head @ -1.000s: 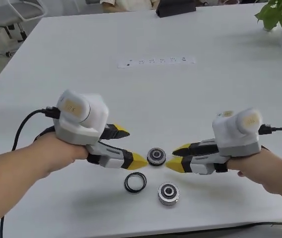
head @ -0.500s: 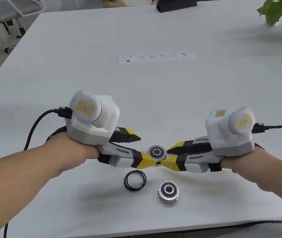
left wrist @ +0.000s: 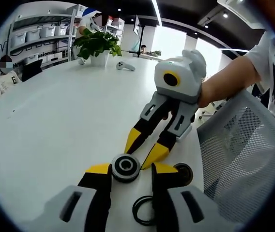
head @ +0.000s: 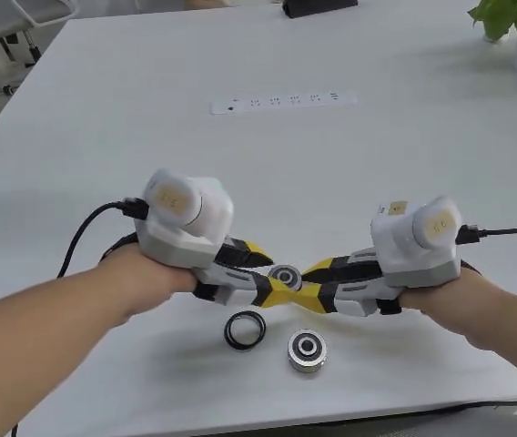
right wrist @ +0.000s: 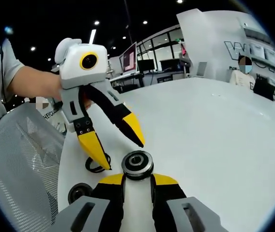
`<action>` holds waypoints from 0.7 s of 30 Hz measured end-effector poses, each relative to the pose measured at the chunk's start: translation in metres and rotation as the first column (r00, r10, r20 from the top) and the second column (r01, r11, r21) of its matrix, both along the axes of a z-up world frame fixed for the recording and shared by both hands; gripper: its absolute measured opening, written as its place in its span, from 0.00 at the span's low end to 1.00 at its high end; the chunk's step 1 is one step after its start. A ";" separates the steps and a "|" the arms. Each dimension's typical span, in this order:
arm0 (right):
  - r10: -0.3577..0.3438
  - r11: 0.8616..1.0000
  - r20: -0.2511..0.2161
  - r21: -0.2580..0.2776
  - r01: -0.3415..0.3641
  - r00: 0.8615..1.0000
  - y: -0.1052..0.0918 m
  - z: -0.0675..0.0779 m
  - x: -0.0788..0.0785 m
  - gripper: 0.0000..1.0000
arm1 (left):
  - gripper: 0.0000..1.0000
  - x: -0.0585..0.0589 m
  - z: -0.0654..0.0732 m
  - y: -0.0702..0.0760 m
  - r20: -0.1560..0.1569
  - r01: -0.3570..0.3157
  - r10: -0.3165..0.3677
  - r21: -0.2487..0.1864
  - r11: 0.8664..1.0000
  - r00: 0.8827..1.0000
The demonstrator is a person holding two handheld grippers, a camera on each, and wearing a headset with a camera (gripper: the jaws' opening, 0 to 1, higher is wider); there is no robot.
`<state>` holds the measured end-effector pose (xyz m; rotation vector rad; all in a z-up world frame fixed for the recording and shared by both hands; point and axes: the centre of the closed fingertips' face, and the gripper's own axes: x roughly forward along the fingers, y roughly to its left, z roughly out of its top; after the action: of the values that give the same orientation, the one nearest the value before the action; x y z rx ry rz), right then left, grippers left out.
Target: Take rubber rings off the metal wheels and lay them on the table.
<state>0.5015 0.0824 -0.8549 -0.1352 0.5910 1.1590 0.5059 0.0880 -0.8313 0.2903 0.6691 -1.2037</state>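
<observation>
A metal wheel with a black rubber ring (head: pixel 284 276) lies on the white table (head: pixel 331 164) between the two grippers' tips. My left gripper (head: pixel 271 273) reaches it from the left, open, with the wheel (left wrist: pixel 126 167) between its yellow tips. My right gripper (head: pixel 305 282) meets it from the right, jaws slightly apart, with the wheel (right wrist: pixel 137 164) just ahead of its tips. A loose black rubber ring (head: pixel 245 330) lies flat nearer the person. Beside it lies a second wheel (head: pixel 307 350). The right gripper (left wrist: pixel 145 149) and left gripper (right wrist: pixel 122 153) face each other.
A white power strip (head: pixel 281 101) lies mid-table, far beyond the work. A potted plant (head: pixel 513 18) stands at the far right corner. The table's near edge (head: pixel 349 421) runs just below the second wheel. A mesh chair (left wrist: pixel 244 159) stands beside the table.
Both grippers have closed in toward each other, and their tips now meet at the wheel. The loose ring and the second wheel have stayed put.
</observation>
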 end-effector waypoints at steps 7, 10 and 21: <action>-0.002 1.000 0.002 0.002 0.002 1.000 0.000 0.000 0.001 0.18 | 0.22 0.001 -0.004 -0.003 0.004 0.008 -0.008 0.009 1.000 1.000; -0.001 1.000 0.003 0.001 0.001 1.000 0.000 0.000 0.000 0.18 | 0.17 0.003 -0.006 -0.004 0.015 0.003 -0.004 0.019 1.000 1.000; -0.002 1.000 0.009 -0.001 0.002 1.000 0.000 0.000 0.001 0.18 | 0.07 0.008 -0.008 -0.004 0.099 -0.002 -0.005 0.071 0.997 0.995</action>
<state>0.5023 0.0829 -0.8549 -0.1407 0.5834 1.1560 0.5138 0.0842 -0.8392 0.4077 0.6257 -1.1607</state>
